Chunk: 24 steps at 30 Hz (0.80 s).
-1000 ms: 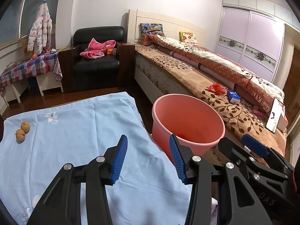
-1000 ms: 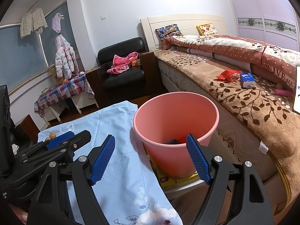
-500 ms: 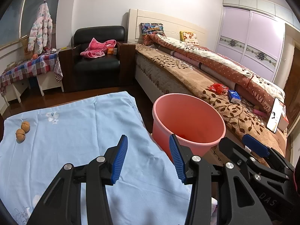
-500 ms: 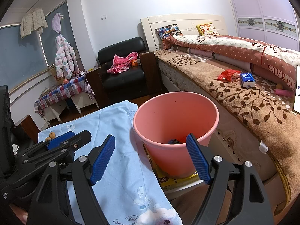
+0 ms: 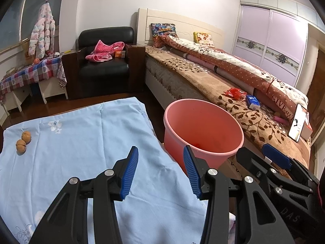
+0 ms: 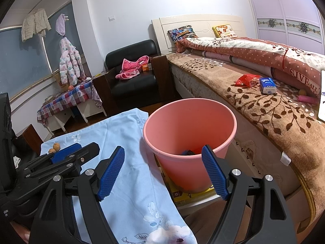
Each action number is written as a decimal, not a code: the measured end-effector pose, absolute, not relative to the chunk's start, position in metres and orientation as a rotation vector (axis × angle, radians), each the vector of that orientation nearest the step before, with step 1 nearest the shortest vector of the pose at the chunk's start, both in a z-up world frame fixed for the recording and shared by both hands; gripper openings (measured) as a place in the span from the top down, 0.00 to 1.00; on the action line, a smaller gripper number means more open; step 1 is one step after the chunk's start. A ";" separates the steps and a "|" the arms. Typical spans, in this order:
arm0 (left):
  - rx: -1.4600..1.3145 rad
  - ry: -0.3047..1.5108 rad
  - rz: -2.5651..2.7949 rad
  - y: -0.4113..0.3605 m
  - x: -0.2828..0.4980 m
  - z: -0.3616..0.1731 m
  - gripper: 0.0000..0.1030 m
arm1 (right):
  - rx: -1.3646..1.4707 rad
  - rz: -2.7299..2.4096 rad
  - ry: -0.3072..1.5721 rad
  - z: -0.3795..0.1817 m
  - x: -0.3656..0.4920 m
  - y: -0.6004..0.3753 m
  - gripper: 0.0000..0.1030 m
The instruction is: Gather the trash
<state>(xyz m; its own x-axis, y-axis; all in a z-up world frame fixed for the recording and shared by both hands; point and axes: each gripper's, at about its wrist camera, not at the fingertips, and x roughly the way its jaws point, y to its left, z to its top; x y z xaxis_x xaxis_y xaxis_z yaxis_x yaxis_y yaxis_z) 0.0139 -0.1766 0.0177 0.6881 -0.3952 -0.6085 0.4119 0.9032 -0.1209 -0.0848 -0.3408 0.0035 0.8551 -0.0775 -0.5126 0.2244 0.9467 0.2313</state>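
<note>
A pink bucket (image 5: 203,130) stands between a table with a light blue cloth (image 5: 81,152) and the bed; in the right wrist view the bucket (image 6: 189,126) holds some dark and red scraps at its bottom. My left gripper (image 5: 160,170) is open and empty above the cloth's right edge. My right gripper (image 6: 162,170) is open and empty over the bucket's near rim. Two walnuts (image 5: 23,141) lie at the cloth's far left. A red wrapper (image 5: 234,93) and a blue tissue pack (image 5: 252,101) lie on the bed's brown blanket.
The bed (image 5: 213,77) runs along the right, with a phone (image 5: 296,125) propped on it. A black armchair (image 5: 103,65) with pink clothes stands at the back. A small table with a checked cloth (image 5: 30,73) is at the left. A yellow box (image 6: 191,193) lies under the bucket.
</note>
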 end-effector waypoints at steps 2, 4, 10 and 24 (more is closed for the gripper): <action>0.027 0.677 -0.452 -0.178 0.013 0.017 0.55 | 0.291 -0.160 0.523 0.003 -0.085 -0.341 0.24; 0.028 0.677 -0.452 -0.178 0.013 0.018 0.55 | 0.290 -0.160 0.523 0.004 -0.085 -0.341 0.24; 0.028 0.678 -0.453 -0.179 0.013 0.017 0.55 | 0.293 -0.160 0.524 0.003 -0.085 -0.341 0.24; 0.029 0.681 -0.457 -0.180 0.011 0.016 0.55 | 0.294 -0.160 0.526 0.003 -0.085 -0.343 0.24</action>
<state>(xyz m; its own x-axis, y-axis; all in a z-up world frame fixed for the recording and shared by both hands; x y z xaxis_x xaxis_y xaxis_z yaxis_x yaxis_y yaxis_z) 0.0111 -0.1795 0.0162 0.6817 -0.3983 -0.6137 0.4171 0.9007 -0.1213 -0.0849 -0.3425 0.0026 0.8536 -0.0752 -0.5155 0.2251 0.9456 0.2348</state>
